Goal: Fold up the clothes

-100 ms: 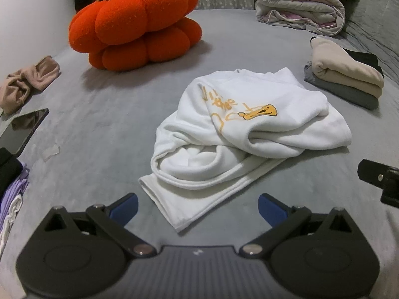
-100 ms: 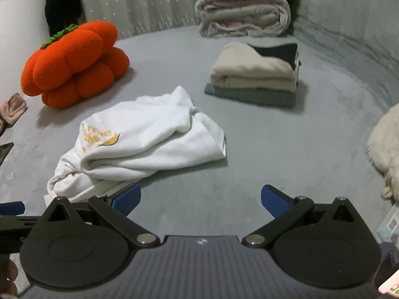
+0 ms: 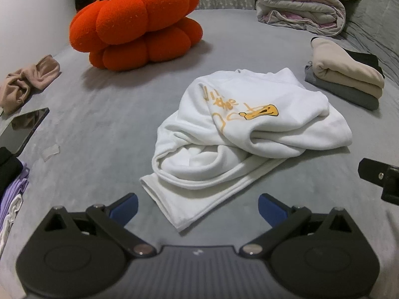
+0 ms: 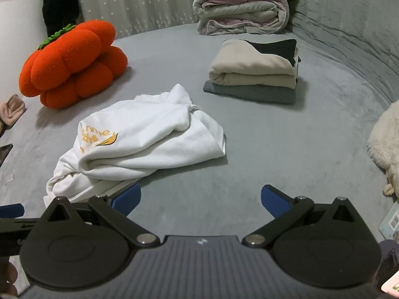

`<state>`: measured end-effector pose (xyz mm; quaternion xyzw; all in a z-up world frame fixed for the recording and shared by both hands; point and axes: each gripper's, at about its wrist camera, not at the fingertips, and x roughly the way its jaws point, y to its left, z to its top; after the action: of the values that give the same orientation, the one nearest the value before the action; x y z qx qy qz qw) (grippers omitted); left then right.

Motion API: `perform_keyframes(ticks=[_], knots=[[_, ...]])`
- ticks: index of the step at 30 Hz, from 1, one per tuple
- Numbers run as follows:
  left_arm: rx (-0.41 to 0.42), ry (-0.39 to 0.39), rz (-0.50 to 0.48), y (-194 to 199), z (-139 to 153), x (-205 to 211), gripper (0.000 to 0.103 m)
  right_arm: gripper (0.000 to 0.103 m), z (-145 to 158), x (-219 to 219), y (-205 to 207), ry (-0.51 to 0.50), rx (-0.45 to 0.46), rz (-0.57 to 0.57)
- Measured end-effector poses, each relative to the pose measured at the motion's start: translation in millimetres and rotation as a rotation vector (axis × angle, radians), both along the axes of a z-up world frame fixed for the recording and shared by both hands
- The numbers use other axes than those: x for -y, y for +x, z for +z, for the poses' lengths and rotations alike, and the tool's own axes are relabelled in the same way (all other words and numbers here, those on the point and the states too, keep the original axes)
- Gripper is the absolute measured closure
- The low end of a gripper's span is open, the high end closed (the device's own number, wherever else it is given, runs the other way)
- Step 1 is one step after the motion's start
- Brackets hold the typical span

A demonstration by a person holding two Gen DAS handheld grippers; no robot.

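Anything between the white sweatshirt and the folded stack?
No. Both wrist views show only bare grey bed cover between the white sweatshirt and the folded stack.

The only lettering that can be partly read is the orange print on the white sweatshirt, which lies crumpled near the middle of the bed. In the left wrist view the hand-drawn letters include what looks like "the", next to a yellow cartoon figure outlined in black; the strokes around that word are bent over folds and cannot be made out. In the right wrist view the same print shows on the garment's left side, with letters that look like "me" and "the", cut short by a crease. At the right edge of that view a printed sheet carries a barcode, too small to read.
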<state>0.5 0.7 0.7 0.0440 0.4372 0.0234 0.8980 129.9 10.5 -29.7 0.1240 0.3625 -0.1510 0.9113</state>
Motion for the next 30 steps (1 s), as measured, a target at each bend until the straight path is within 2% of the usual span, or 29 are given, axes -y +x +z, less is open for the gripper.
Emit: perform_keyframes(ticks=[5,30], knots=[[0.005,-0.023,0.014,-1,-2,-4,0.001,0.000,-3,-3,1,-0.046,0.024,0.019],[-0.005,-0.012,0.014,0,-3,-12,0.000,0.000,-3,-1,2,-0.015,0.009,0.006]])
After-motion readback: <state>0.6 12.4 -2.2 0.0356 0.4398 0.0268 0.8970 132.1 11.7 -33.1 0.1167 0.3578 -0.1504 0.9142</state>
